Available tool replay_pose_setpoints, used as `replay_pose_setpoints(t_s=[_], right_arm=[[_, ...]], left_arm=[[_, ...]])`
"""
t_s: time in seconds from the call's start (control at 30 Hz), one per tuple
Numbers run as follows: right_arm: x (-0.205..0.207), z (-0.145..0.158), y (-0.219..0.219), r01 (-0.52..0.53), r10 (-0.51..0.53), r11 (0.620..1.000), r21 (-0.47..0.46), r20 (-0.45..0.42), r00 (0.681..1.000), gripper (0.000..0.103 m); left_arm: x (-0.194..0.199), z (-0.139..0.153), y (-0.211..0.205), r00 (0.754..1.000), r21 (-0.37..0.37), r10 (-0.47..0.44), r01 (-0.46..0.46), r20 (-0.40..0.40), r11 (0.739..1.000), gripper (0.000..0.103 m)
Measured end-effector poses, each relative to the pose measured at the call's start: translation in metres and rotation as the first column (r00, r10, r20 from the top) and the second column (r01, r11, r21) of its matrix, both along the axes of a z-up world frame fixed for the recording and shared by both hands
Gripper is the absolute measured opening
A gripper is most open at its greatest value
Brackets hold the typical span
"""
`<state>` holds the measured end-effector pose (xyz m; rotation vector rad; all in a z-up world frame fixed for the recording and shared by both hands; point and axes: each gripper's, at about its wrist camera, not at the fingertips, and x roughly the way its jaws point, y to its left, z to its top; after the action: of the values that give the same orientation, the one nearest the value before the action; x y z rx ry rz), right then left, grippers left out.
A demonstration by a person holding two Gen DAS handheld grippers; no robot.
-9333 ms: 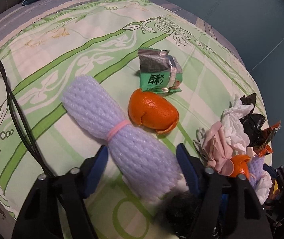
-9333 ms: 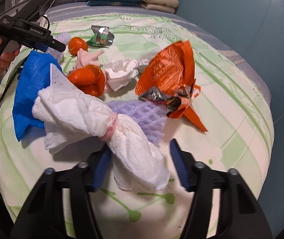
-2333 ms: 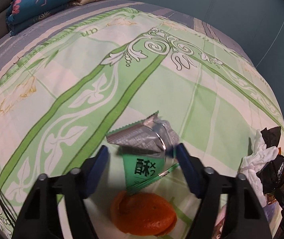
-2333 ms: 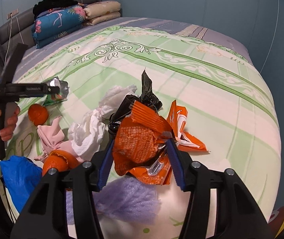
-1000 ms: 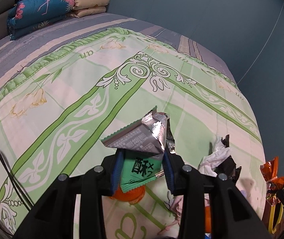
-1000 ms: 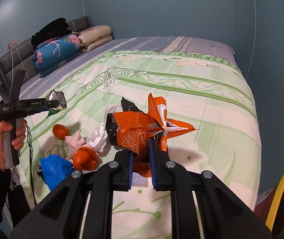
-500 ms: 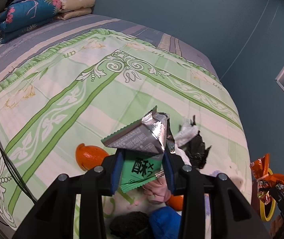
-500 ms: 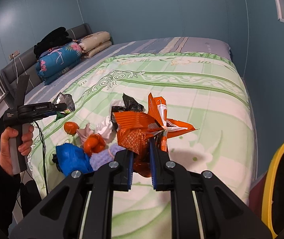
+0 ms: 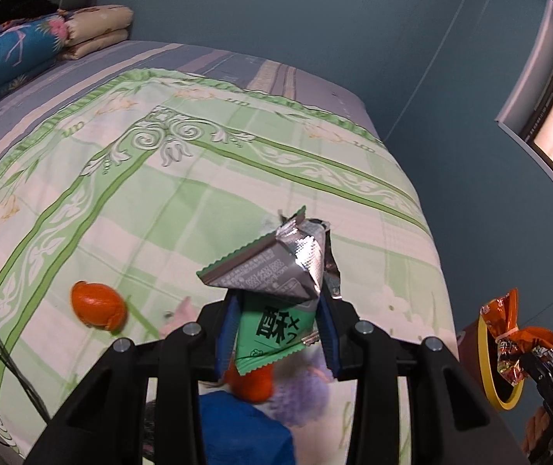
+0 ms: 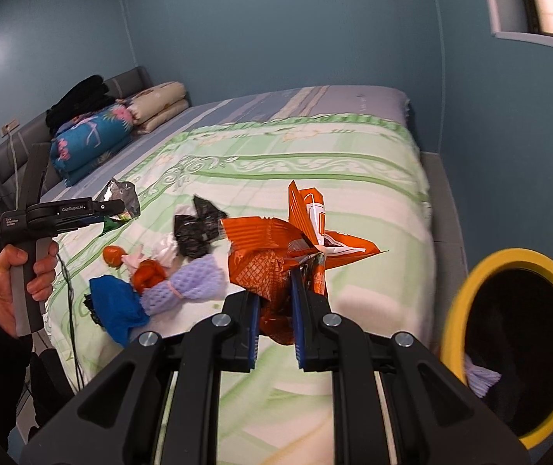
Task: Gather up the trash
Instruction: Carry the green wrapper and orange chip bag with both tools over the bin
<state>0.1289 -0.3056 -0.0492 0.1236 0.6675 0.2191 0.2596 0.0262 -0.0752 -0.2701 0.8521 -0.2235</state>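
Wrappers are both pinched and clear of the bed — the right gripper (image 10: 274, 316) clamps the orange wrapper (image 10: 276, 255), the left gripper (image 9: 278, 333) the green wrapper (image 9: 272, 283). The yellow-rimmed bin (image 10: 470, 283) sits just right of the right gripper; carry each fully over the rim before letting go.

Landmark: bed (image 10: 354, 201). Trash pile (image 10: 168, 271) lies on its near left part. Folded bedding (image 10: 94, 135) sits at its far left end. Bin (image 10: 509, 341) stands off its near right corner, a net sleeve (image 10: 480, 378) inside it.
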Motion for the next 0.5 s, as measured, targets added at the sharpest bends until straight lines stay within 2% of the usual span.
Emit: replay_pose_setpoints(t_s=[0.27, 0.5], right_arm=[[-0.022, 0.009, -0.048, 0.086, -0.087, 0.996, 0.010, 0.030, 0.996, 0.013], [-0.039, 0.016, -0.088, 0.167, -0.168, 0.986, 0.020, 0.052, 0.984, 0.013]], left_arm=[[-0.001, 0.011, -0.066, 0.994, 0.000, -0.112, 0.112, 0.015, 0.994, 0.034], [-0.008, 0.020, -0.130, 0.974, -0.005, -0.227, 0.227, 0.026, 0.974, 0.034]])
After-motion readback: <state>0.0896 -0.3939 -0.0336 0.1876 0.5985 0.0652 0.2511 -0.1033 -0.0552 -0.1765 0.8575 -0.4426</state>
